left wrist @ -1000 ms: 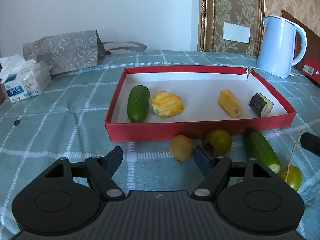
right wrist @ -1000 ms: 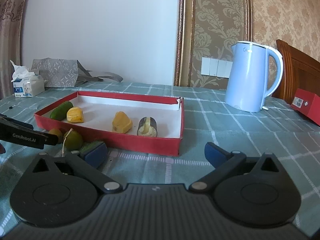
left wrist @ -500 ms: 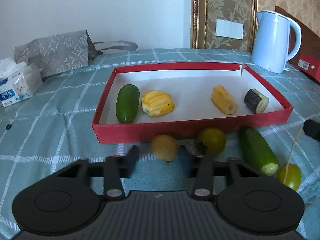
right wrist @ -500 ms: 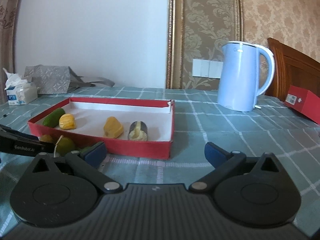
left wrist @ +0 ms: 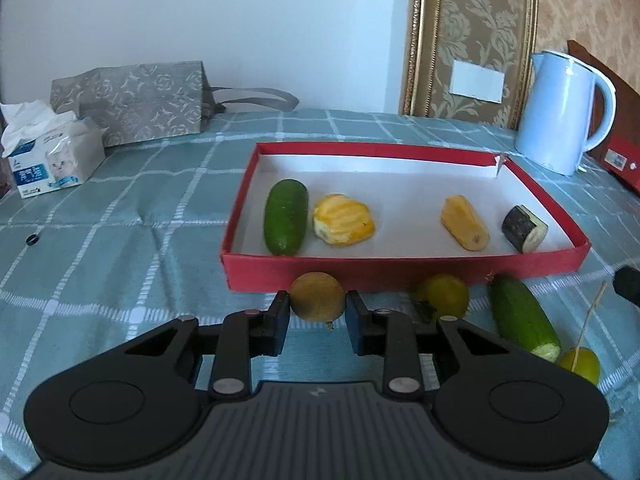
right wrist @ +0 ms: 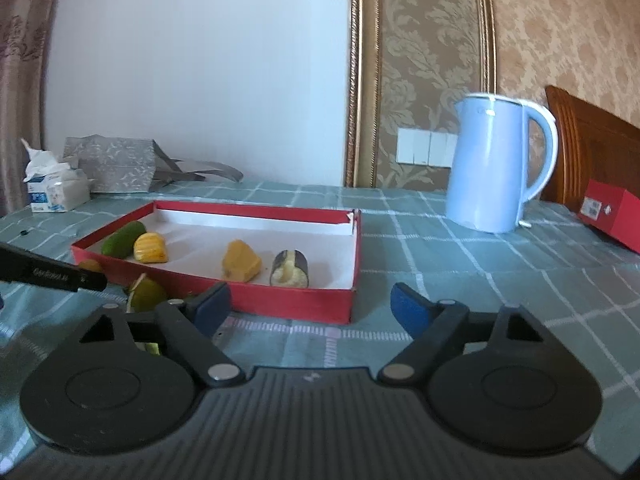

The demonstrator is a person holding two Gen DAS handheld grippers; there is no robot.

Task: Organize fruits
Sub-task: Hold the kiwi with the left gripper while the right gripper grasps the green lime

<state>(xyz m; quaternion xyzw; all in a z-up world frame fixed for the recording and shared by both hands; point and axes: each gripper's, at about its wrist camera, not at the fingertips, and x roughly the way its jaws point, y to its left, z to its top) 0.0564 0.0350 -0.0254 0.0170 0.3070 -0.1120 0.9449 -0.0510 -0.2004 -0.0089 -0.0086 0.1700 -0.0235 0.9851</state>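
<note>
Left hand-held gripper (left wrist: 316,312) clamped on round, fuzzy brown kiwi (left wrist: 317,297); red cardboard tray (left wrist: 400,270) just ahead. Right hand-held gripper (right wrist: 310,304) was closing, jaws apart, nothing between.

Tray (left wrist: 400,270) at centre of surface (left wrist: 120,216). In tray, nine to three o'clock: cucumber (left wrist: 285,222), ridged piece (left wrist: 343,220), wedge (left wrist: 465,223), cut stub (left wrist: 524,228). Before tray's near wall: kiwi (left wrist: 317,297), round fruit (left wrist: 445,295), second cucumber (left wrist: 522,317). Kettle (left wrist: 560,110) at two o'clock behind tray; bag (left wrist: 132,102) and tissue box (left wrist: 52,160) at ten o'clock.
</note>
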